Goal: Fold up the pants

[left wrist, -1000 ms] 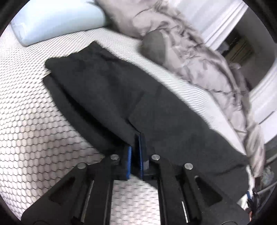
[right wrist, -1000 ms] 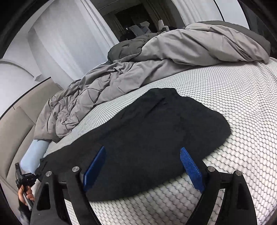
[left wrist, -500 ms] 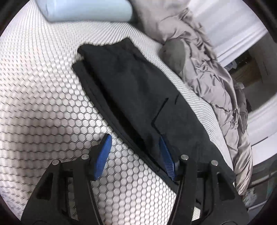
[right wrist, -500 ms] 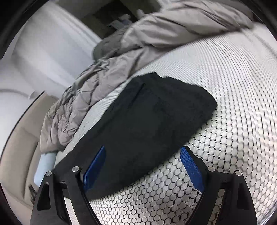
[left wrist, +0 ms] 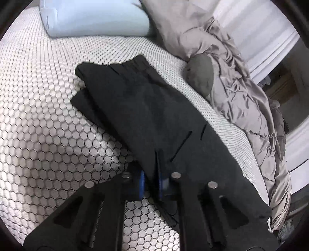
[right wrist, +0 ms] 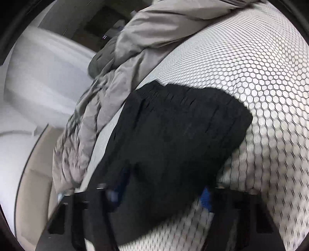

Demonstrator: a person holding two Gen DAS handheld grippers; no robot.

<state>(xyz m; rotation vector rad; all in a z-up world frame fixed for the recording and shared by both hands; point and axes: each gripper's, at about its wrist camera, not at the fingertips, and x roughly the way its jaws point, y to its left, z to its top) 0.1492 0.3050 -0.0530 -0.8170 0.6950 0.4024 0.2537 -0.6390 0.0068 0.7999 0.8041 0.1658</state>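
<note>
Pinching pants (left wrist: 146, 108) edge, left tongs (left wrist: 150, 183) nearly closed; right tongs (right wrist: 162, 191) gape wide (blurred), pillow (left wrist: 92, 17) left-view only.

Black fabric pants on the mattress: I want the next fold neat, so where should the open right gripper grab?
Judging roughly, grip the black fabric pants at the near edge between the right gripper fingers, coming low from the mattress side; the cloth lies flat there.

The black pants (left wrist: 146, 108) lie flat on the bed. They are folded lengthwise, one leg over the other.
</note>
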